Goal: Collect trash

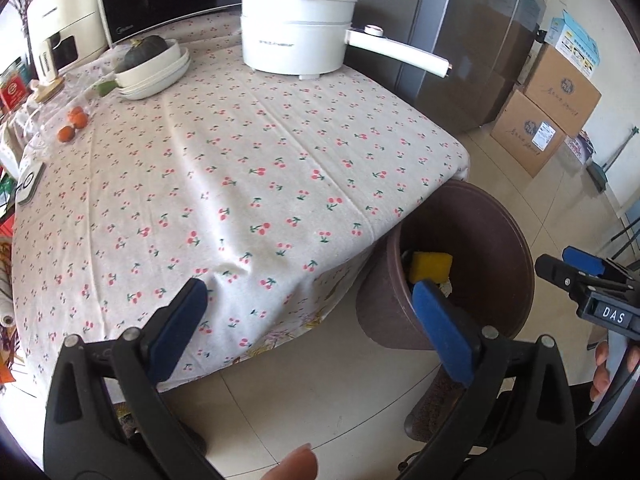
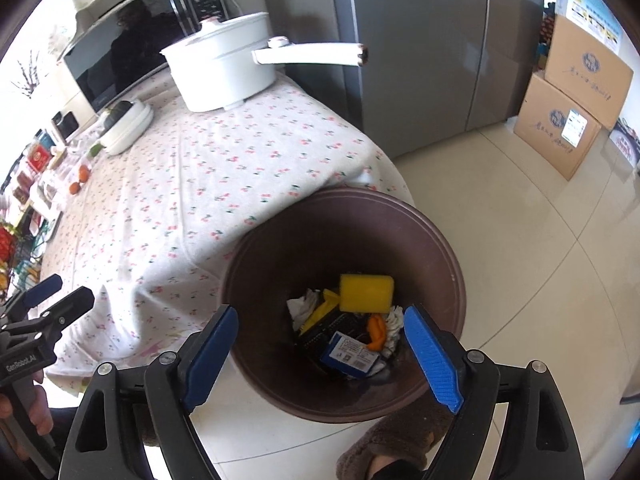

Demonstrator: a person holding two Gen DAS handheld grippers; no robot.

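Below right gripper (image 2: pixel 320 348) — binned trash (image 2: pixel 352 320).

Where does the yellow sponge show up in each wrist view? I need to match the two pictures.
Left wrist view: the yellow sponge sits lower right, inside the brown bin, just above the left gripper's right finger, partly hidden by the bin wall.
Right wrist view: the yellow sponge lies lower centre, on top of the trash in the brown bin, above the open right gripper.
Shared landmark: the white pot on the table.
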